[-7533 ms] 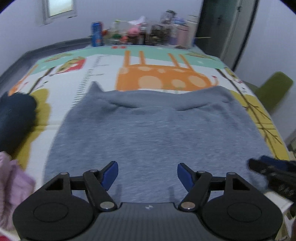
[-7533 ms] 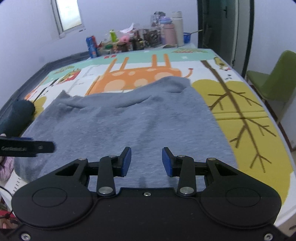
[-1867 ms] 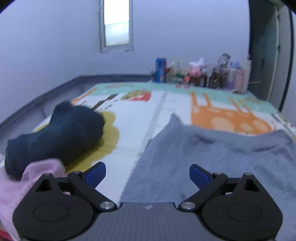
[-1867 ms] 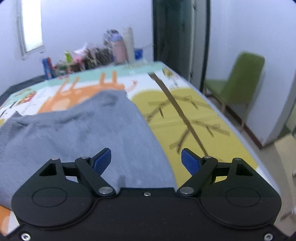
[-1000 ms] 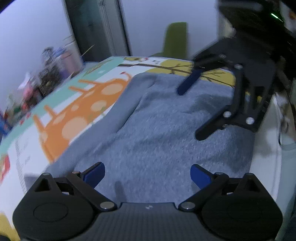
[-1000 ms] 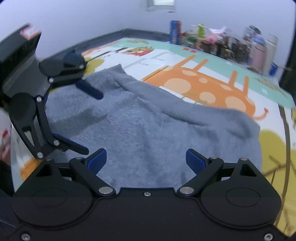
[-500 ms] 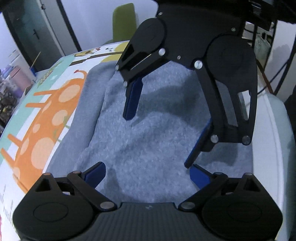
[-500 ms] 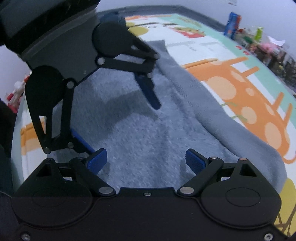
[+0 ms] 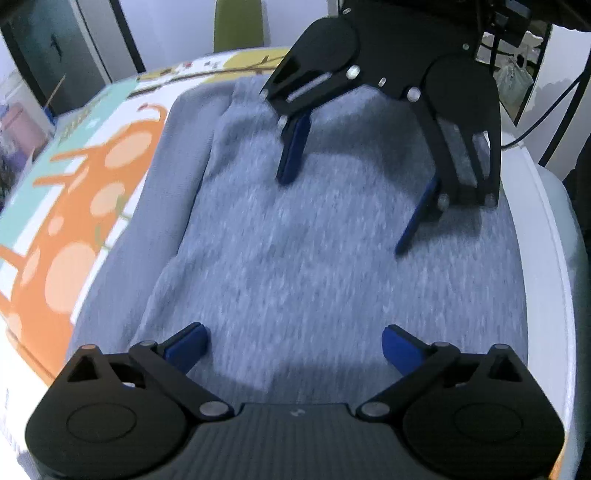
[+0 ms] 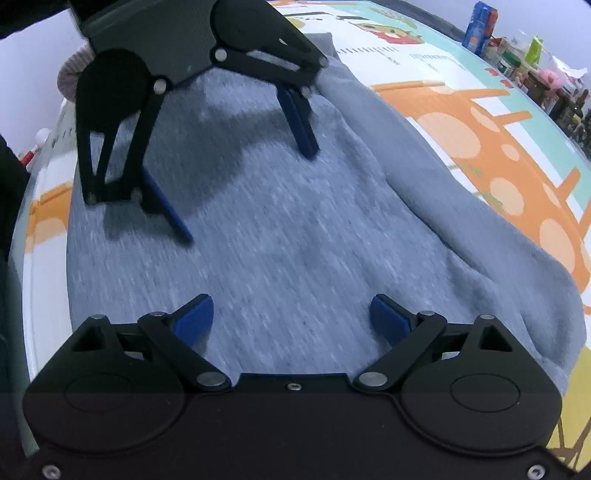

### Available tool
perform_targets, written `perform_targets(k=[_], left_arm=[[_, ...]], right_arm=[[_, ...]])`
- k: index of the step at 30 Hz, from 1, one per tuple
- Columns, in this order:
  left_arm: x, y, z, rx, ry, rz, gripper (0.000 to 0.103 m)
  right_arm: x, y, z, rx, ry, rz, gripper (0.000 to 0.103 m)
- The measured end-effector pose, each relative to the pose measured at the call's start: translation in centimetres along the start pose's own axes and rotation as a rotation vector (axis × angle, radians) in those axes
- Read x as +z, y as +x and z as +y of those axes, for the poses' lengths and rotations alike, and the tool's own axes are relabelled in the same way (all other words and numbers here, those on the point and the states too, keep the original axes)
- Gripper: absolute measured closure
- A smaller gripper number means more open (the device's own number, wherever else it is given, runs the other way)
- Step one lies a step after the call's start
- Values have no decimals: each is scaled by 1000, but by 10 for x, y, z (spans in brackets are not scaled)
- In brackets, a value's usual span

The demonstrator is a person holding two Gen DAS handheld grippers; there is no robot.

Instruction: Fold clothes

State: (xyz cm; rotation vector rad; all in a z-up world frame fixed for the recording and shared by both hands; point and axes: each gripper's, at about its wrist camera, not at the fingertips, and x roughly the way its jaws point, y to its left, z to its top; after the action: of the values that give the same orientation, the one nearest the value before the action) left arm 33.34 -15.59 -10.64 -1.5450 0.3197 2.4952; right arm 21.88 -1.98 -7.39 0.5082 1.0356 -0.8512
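Note:
A grey knit garment [image 9: 295, 236] lies spread flat on the patterned play mat [image 9: 74, 192], with a long fold along its far side [image 10: 424, 192]. My left gripper [image 9: 293, 341] hovers low over one end of the garment, open and empty. My right gripper [image 10: 291, 314] hovers over the other end, also open and empty. The two face each other: the right gripper [image 9: 347, 192] shows across the cloth in the left wrist view, and the left gripper [image 10: 236, 184] shows in the right wrist view, blue pads pointing down at the cloth.
The mat [image 10: 498, 122] carries an orange giraffe print. Bottles and cans [image 10: 517, 55] crowd its far edge. A green chair [image 9: 240, 22] and a dark door [image 9: 74, 40] stand beyond the mat. Cables [image 9: 554, 92] hang near the white edge [image 9: 550, 236]. Pink cloth [image 10: 74, 66] lies beyond the left gripper.
Both grippers have swung from looking along the mat to facing each other over the garment, and over the last half second they have drawn lower. Both stayed open.

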Motion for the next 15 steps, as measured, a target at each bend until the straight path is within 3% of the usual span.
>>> perform_targets(k=[11,15], left_arm=[[-46,-24,11,-16,31,52,0],[-65,-34,15,-29,15,76,0]], right_arm=[[-38,-16,-16,-21,-9,84,1],[-53,-23,-31,-20,58,129,1]])
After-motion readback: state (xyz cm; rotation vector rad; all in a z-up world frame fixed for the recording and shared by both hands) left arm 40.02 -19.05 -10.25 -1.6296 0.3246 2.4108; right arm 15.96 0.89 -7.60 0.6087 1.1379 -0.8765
